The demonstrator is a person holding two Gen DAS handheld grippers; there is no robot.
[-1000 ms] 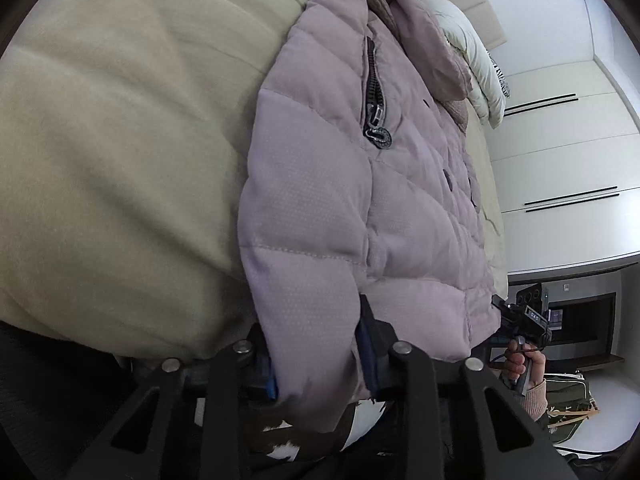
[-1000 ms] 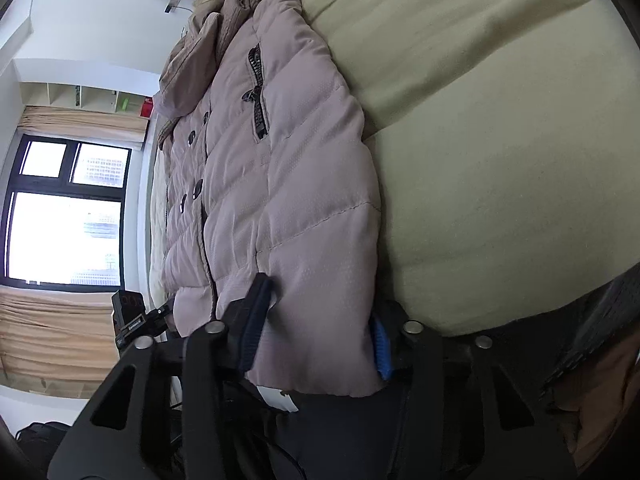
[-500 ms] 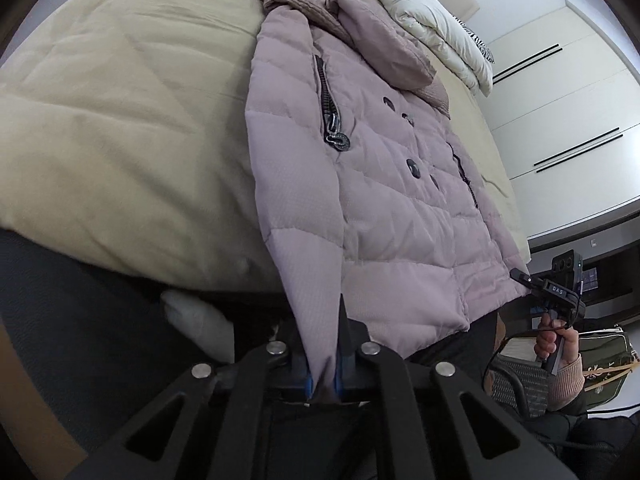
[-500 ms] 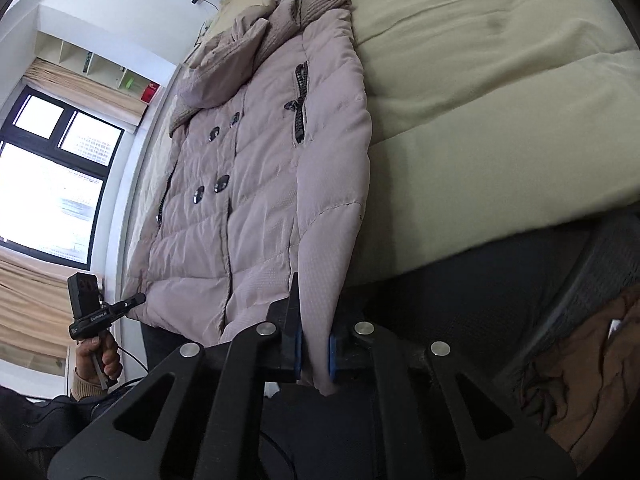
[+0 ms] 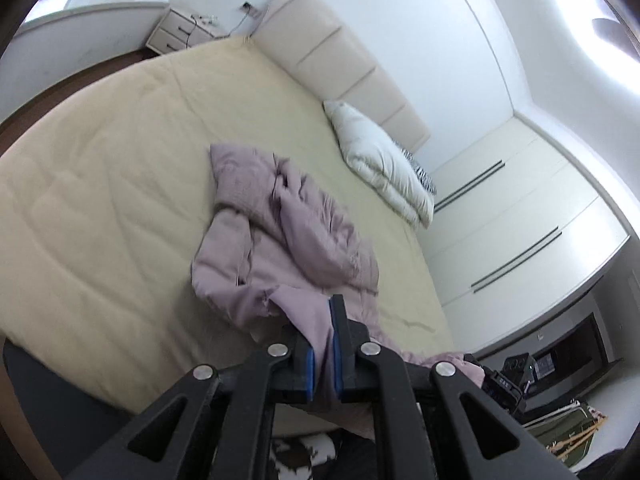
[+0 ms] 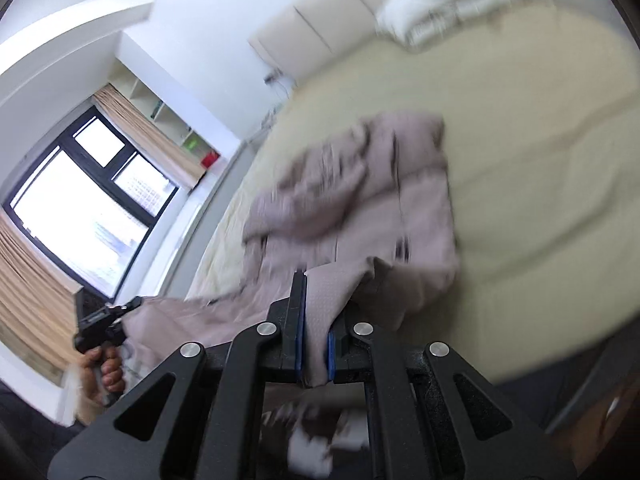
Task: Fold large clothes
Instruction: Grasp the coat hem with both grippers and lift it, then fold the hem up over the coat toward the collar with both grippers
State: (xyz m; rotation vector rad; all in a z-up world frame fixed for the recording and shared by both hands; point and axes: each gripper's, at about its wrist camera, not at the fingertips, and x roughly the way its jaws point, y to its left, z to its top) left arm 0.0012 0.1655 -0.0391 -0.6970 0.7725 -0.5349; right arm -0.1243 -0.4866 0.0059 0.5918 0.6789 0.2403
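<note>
Mauve quilted fabric fills the middle of both wrist views: a puffy jacket (image 5: 296, 236) lies crumpled on the cream-yellow bed (image 5: 100, 208), its far part bunched in loose folds toward the headboard (image 5: 344, 64), its near hem raised off the mattress. The left gripper (image 5: 323, 344) has its blue-padded fingers (image 5: 308, 368) pressed together on one corner of that hem, a strip of cloth pinched flat between the pads. The right gripper (image 6: 314, 332) is likewise clamped on the jacket (image 6: 360, 200); a fold of dimpled fabric stands up from between its fingers (image 6: 298, 320) and hangs slightly below them.

Between the two held corners the hem sags in a shallow band; in the right wrist view it runs leftward to where a person's hand (image 6: 102, 368) grips the black handle of the other tool. That view is smeared with motion blur, so the jacket's buttons and zip show only as dark streaks.

Beyond the jacket, a white duvet (image 5: 384, 164) lies folded against the headboard, just beside the pale wardrobe doors (image 5: 520, 216). A bedside cabinet (image 5: 180, 32) stands past the bed's far corner. The right wrist view shows a dark-framed window (image 6: 80, 208) with tan curtains (image 6: 36, 300).
</note>
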